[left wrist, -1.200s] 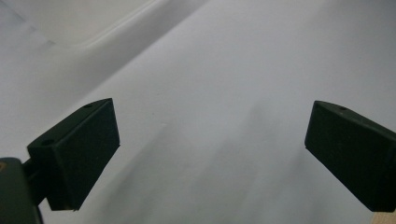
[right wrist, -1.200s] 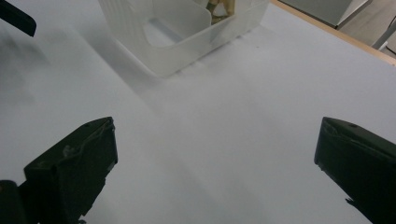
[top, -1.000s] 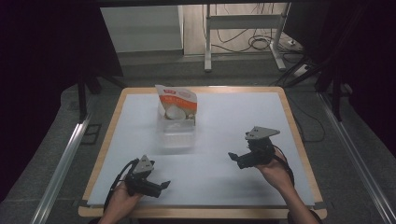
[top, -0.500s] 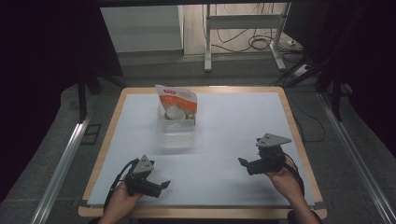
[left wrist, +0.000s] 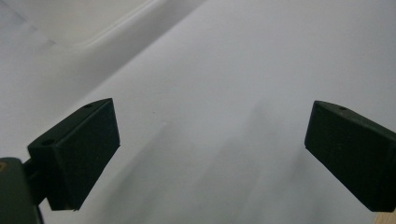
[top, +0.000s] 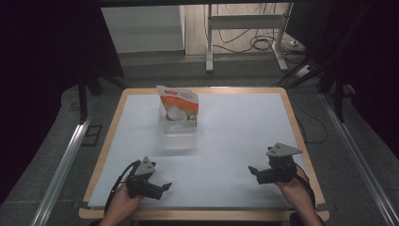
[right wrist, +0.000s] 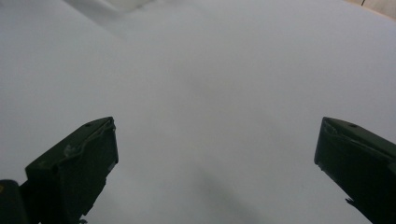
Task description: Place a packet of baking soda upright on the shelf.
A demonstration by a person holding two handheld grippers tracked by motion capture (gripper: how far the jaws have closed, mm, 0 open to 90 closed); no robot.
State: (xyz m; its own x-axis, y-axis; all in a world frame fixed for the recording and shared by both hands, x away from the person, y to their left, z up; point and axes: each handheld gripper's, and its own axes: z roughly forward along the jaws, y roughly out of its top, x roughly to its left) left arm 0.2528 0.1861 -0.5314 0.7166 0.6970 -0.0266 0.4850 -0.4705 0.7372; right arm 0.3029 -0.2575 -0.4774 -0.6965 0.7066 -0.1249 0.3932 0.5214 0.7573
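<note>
A clear, boxy plastic container (top: 179, 135) sits on the smooth white table (top: 235, 122), with a glossy orange-and-white pouch (top: 179, 104) standing upright just behind it. Well short of the container, the left gripper (top: 165, 187) and right gripper (top: 251, 169) hold their blocky matte-black jaws spread wide, gripping nothing.

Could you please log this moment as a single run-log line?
left claw: open, empty, low over table | right claw: open, empty | pouch: upright behind clear container, both untouched
</note>
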